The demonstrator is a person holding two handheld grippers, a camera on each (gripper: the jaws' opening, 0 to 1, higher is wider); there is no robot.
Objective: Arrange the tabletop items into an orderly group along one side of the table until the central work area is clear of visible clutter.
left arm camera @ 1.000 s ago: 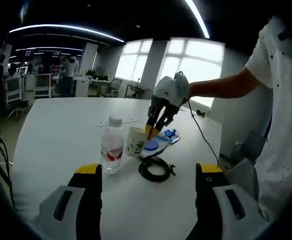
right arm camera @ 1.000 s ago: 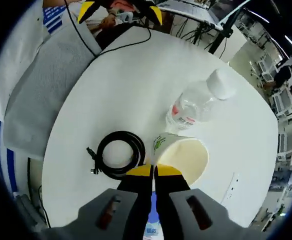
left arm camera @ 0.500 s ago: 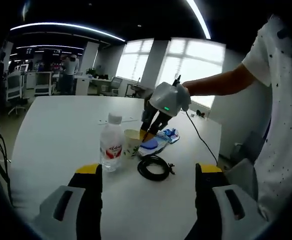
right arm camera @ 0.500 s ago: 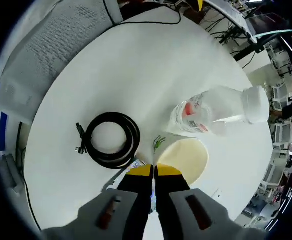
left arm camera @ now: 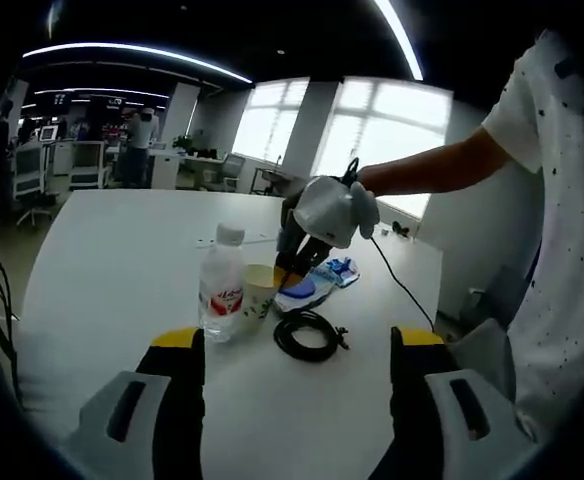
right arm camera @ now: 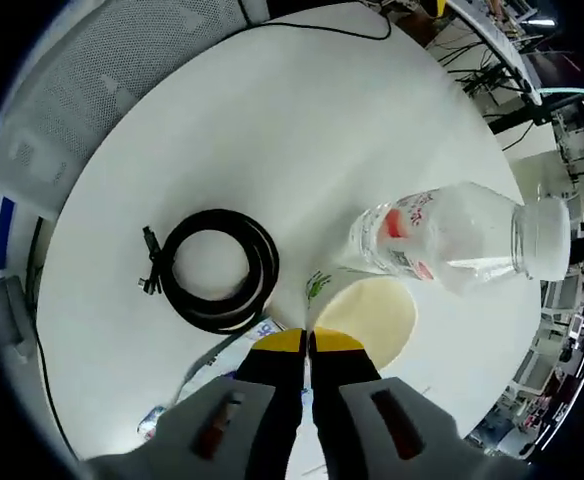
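Right gripper (right arm camera: 307,343): I have it pinching the paper cup (right arm camera: 367,312) rim.
Cup: touching the water bottle (right arm camera: 452,240), beside the cable coil (right arm camera: 212,270).
Left gripper (left arm camera: 297,350): spread, empty, near the cup.
Risk: I judge pushing further topples the bottle.

The right gripper (right arm camera: 307,342) has its jaws pressed together, pointing toward twelve o'clock; the left gripper (left arm camera: 297,345) stands spread wide.

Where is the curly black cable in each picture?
Left gripper view: the coiled black cable lies on the white table, lower centre, just right of the paper cup.
Right gripper view: the cable lies left of centre, left of the cup.
Shared landmark: the clear plastic water bottle standing beside the cup.
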